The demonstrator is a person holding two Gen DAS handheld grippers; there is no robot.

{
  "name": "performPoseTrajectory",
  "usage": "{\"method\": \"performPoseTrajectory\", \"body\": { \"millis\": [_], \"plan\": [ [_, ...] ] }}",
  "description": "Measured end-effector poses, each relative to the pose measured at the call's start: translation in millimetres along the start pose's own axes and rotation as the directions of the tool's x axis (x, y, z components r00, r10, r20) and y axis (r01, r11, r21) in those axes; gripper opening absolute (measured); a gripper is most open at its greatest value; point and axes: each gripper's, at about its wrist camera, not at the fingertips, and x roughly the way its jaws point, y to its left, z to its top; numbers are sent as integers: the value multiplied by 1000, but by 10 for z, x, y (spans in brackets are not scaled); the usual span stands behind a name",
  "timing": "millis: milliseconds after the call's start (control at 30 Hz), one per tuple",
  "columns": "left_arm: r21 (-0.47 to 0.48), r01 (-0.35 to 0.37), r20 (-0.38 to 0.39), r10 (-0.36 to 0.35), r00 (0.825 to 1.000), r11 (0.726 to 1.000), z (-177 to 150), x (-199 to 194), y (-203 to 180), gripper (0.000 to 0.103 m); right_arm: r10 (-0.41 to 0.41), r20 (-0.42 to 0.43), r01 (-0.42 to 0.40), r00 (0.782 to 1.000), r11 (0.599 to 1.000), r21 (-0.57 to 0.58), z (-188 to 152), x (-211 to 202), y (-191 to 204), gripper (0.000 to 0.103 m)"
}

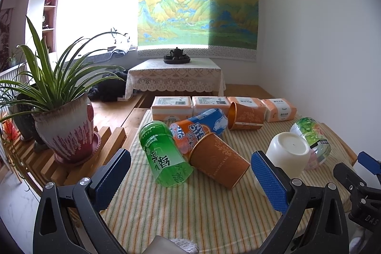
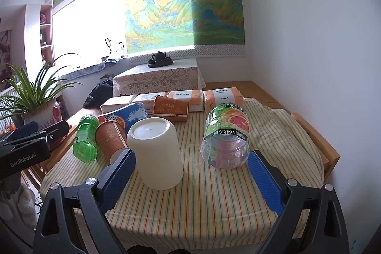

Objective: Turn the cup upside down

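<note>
A white cup (image 2: 157, 155) stands upside down on the striped cloth, base up; it also shows in the left wrist view (image 1: 287, 151). A clear cup with a grapefruit label (image 2: 226, 137) stands upside down to its right. A green cup (image 1: 164, 155), an orange paper cup (image 1: 219, 160) and an orange-blue cup (image 1: 200, 129) lie on their sides. My left gripper (image 1: 190, 180) is open and empty in front of the lying cups. My right gripper (image 2: 190, 177) is open and empty, just in front of the white cup.
Another orange paper cup (image 1: 245, 116) lies on its side near several tissue packs (image 1: 171, 107) at the table's far edge. A potted plant (image 1: 66, 130) stands on a wooden rack left of the table. A white wall is on the right.
</note>
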Motion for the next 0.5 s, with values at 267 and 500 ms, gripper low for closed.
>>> {"method": "performPoseTrajectory", "body": {
  "millis": [267,500],
  "plan": [
    [-5,3,-1,-3,1000,1000,-2,-13,7,102,2,0,-2,1000,1000,3,-1,-5,-2,93],
    [-1,6,-2,-6,1000,1000,-4,-18,-11,102,0,-2,0,1000,1000,3,-10,-8,0,93]
  ]
}}
